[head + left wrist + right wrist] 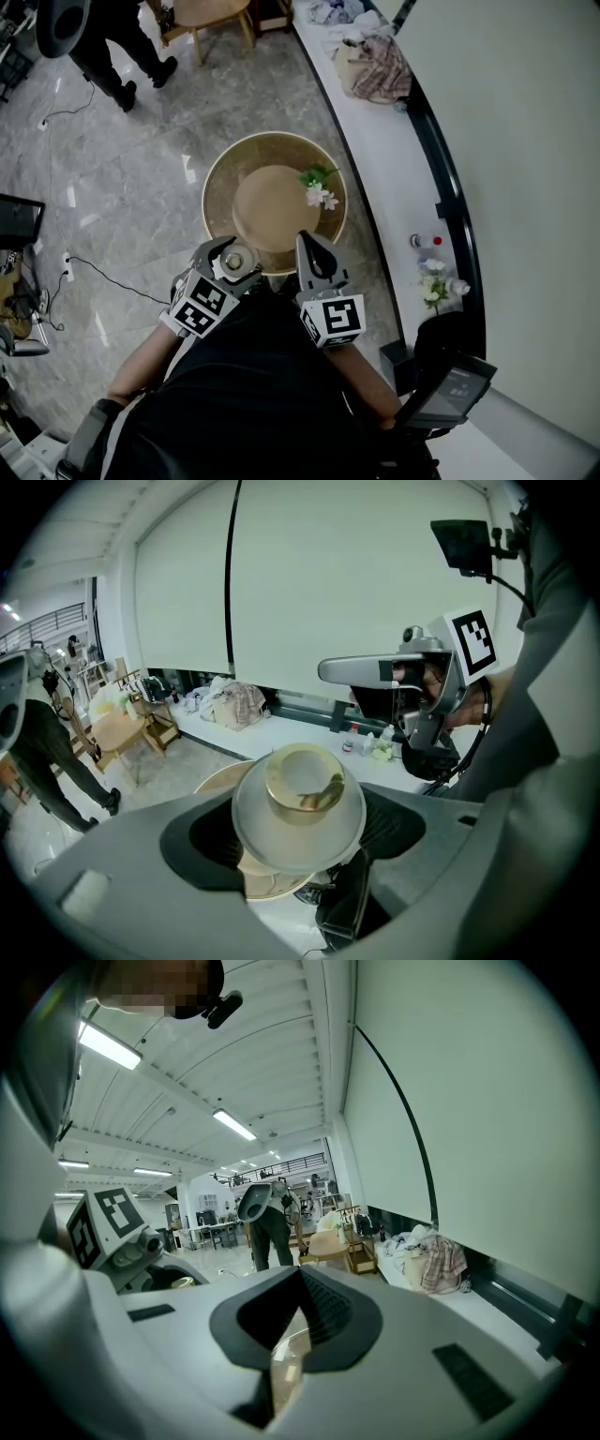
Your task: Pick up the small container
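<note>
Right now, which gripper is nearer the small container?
Left. The left gripper is clamped on the small container, which sits between its jaws. The right gripper is beside it to the right, jaws together, not touching it.

Round table (217, 187): one.
Grippers: two, the left gripper (230, 255) and the right gripper (314, 253), both at the round table's near edge.
Small container (302, 785): one, at that same edge.
Flower sprig (319, 187): one, on the round table's right part.
Standing person (112, 47): one, beyond the round table, to its left.
Checked bag (380, 67): one, beyond the round table, to its right.
</note>
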### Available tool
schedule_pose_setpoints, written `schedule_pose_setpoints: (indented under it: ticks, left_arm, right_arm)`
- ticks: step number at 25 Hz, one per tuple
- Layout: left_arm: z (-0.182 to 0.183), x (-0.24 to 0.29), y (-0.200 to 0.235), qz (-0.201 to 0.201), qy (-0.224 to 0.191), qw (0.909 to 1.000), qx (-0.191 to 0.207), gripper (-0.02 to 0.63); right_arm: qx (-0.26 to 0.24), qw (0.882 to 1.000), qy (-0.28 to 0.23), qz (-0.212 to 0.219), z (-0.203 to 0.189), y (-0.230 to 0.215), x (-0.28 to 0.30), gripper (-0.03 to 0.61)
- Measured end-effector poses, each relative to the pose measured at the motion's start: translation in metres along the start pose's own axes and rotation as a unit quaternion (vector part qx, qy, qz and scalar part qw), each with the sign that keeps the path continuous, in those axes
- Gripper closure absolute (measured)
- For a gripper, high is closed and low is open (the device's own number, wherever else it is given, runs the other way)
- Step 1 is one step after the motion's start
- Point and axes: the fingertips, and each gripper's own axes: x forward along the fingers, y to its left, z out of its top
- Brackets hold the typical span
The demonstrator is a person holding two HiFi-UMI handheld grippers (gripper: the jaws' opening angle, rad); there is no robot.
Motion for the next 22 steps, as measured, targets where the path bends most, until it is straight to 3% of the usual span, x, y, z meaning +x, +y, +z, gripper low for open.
schedule_pose_setpoints:
  ticks: [22]
  left_arm:
    - [0.0063,0.0016,0.0059,-0.005,-0.010,0.9999,-0.004,0.270]
  right_arm:
    - [0.002,1.000,0.004,0.009,0.0002,0.0017,0.0084,0.581]
